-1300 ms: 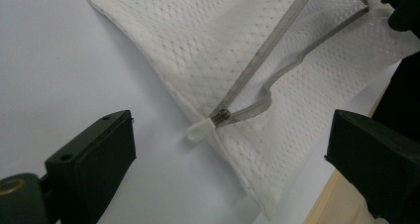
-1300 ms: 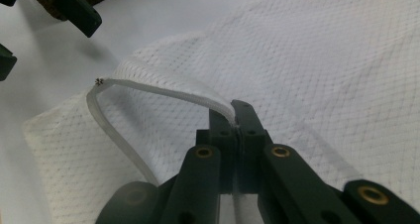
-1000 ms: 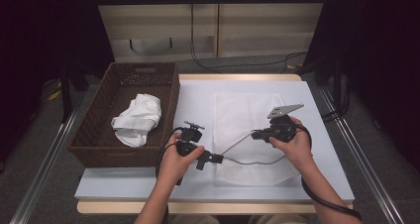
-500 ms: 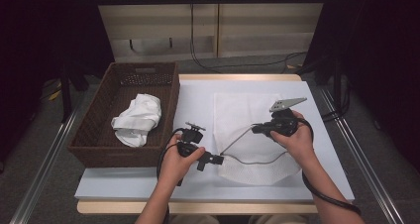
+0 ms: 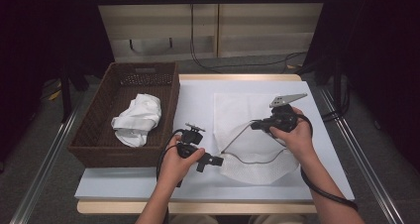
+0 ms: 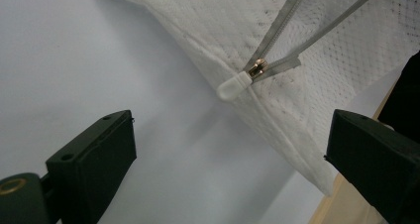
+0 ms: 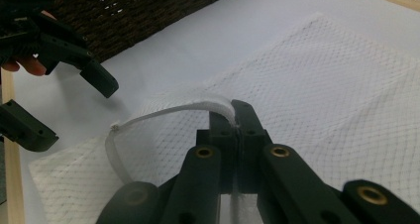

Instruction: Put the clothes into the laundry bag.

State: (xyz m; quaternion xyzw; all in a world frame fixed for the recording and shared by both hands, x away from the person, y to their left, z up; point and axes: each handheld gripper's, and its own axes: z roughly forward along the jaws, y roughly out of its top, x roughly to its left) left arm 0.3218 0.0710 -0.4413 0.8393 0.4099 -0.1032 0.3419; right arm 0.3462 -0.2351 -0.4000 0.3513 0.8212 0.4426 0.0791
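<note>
The mesh laundry bag (image 5: 252, 135) lies flat on the white tabletop (image 5: 198, 105), right of centre, with its zipper partly open along the near-left edge. The opened edge forms a loop that rises off the tabletop.

Right gripper (image 5: 255, 125): the fingers are fully closed on the white edge band of the mesh laundry bag (see the right gripper view, where the band (image 7: 173, 109) arcs up from the bag and ends pinched between the two black fingers). In the high view, the gripper sits above the bag's middle, and the pinched edge is lifted clear of the tabletop.

Left gripper (image 5: 210, 162): the fingers stand wide apart and hold nothing. In the left gripper view, the zipper pull (image 6: 237, 83) (white tab on a gold slider) lies ahead of the fingers, between them in line but apart from both. The gripper rests low near the bag's near-left corner.

Brown wicker basket (image 5: 99, 135): positioned at the left edge of the tabletop, just beside the white surface. It contains a crumpled white cloth (image 5: 137, 119).

Both forearms enter from the near side of the tabletop.
</note>
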